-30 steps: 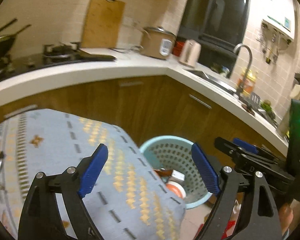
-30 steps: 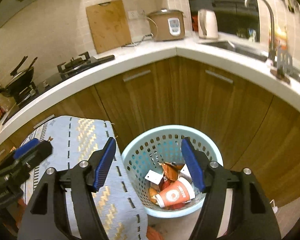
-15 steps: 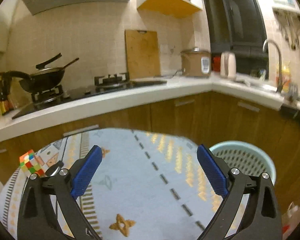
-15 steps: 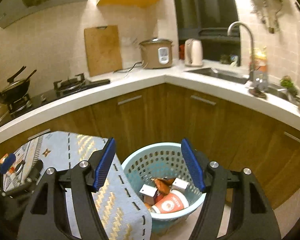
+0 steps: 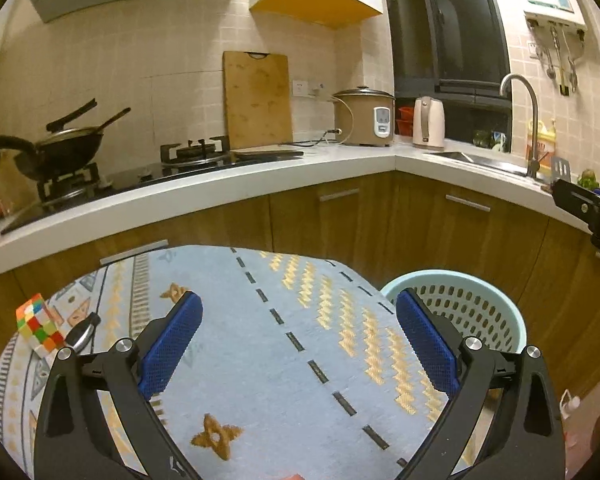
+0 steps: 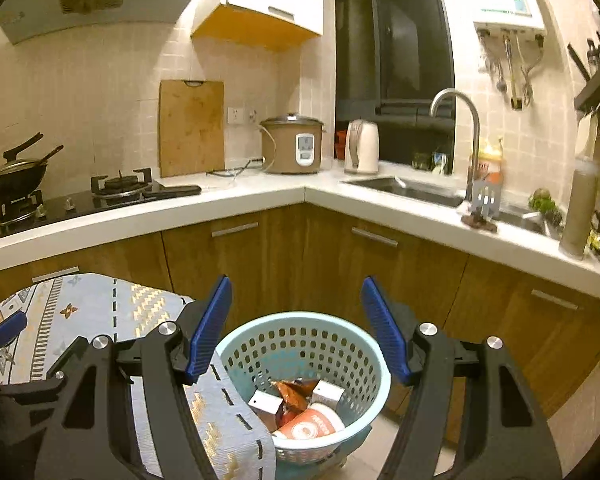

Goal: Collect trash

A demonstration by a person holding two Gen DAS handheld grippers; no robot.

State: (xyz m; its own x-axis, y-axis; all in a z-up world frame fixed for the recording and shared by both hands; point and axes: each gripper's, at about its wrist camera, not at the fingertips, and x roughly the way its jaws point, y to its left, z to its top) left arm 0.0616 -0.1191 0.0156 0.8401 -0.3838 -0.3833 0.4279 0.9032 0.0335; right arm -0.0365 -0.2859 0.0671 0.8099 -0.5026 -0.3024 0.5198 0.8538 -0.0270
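While both the left gripper (image 5: 298, 340) and right gripper (image 6: 296, 326) gape empty, the basket (image 6: 236, 346) holds a paper cup (image 6: 310, 426) and wrappers (image 6: 296, 394).

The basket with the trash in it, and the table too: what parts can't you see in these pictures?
- Basket bottom, right wrist view: the paper cup, wrappers and small boxes cover whatever lies under them.
- Basket inside, left wrist view: the rim and the left gripper fingers hide the trash.
- Red thing, left wrist view: cut off by the bottom edge.
- Dark object beside the puzzle cube: too small to name.
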